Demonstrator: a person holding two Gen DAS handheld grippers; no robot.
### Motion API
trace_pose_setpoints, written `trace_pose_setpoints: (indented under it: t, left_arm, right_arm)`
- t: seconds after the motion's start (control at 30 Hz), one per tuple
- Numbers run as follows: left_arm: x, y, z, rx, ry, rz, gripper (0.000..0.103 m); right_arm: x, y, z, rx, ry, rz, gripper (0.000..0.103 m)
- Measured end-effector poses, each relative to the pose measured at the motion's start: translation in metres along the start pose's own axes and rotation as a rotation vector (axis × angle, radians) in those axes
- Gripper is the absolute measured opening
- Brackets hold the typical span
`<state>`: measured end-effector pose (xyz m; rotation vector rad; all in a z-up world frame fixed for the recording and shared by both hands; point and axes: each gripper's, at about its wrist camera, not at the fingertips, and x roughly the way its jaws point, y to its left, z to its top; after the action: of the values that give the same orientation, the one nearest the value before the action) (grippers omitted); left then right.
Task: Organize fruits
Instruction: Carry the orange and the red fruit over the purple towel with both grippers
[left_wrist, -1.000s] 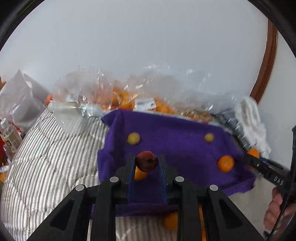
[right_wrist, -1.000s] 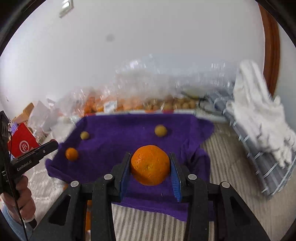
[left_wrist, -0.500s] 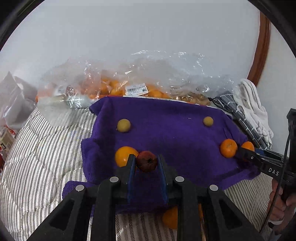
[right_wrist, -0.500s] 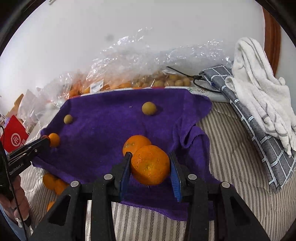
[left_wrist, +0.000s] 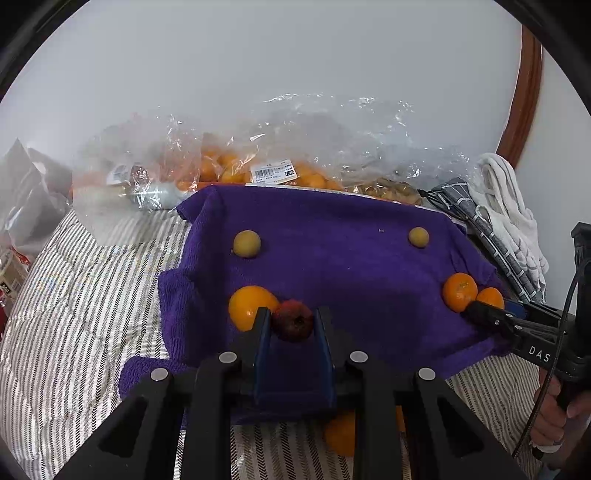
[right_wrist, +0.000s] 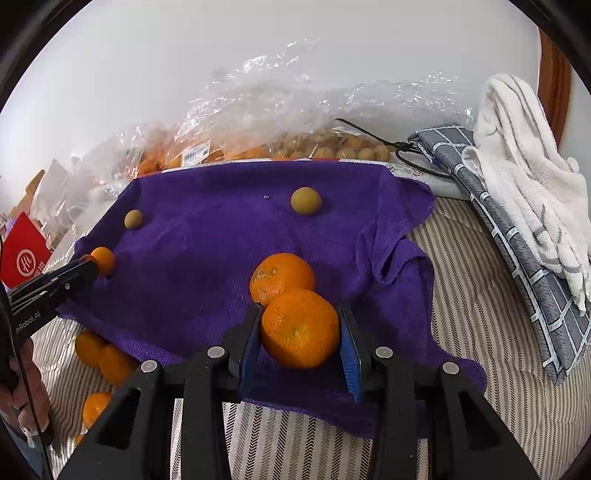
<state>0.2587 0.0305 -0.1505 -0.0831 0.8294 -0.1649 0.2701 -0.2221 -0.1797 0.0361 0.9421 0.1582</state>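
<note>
Nearest to me in the left wrist view, my left gripper (left_wrist: 291, 325) has its jaws clamped on a small dark red fruit (left_wrist: 293, 319), which sits just above the near part of the purple towel (left_wrist: 332, 258) and right beside an orange (left_wrist: 248, 306) resting on the cloth (touching it or not, I cannot tell). In the right wrist view, my right gripper (right_wrist: 300, 332) has its jaws closed around a large orange (right_wrist: 300, 328), held low over the towel's near right part and pressed up against a second orange (right_wrist: 282, 276) lying just behind it. Off the towel's near left edge, three loose oranges (right_wrist: 107, 356) lie on the striped bedding (right_wrist: 461, 295). Further out on the towel, two small yellow-green fruits sit well apart, one on the left (left_wrist: 246, 243) and one on the right (left_wrist: 419, 236). At the right side of the bedding, a grey checked cloth (right_wrist: 517, 236) lies with a white towel (right_wrist: 524, 147) heaped on it. Behind the purple towel, along the white wall, clear plastic bags (left_wrist: 295, 155) hold more oranges and a batch of small brownish fruits. A red box (right_wrist: 24, 254) stands at the far left, partly hidden.
</note>
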Motion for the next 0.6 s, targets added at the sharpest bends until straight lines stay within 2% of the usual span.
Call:
trace_pose_setpoints:
  t: [0.6]
  left_arm:
    - [0.0053, -0.0051, -0.0038, 0.017, 0.032, -0.011, 0.023]
  right_arm:
    - [0.0047, 0.0009, -0.002, -0.011, 0.015, -0.007, 0.04]
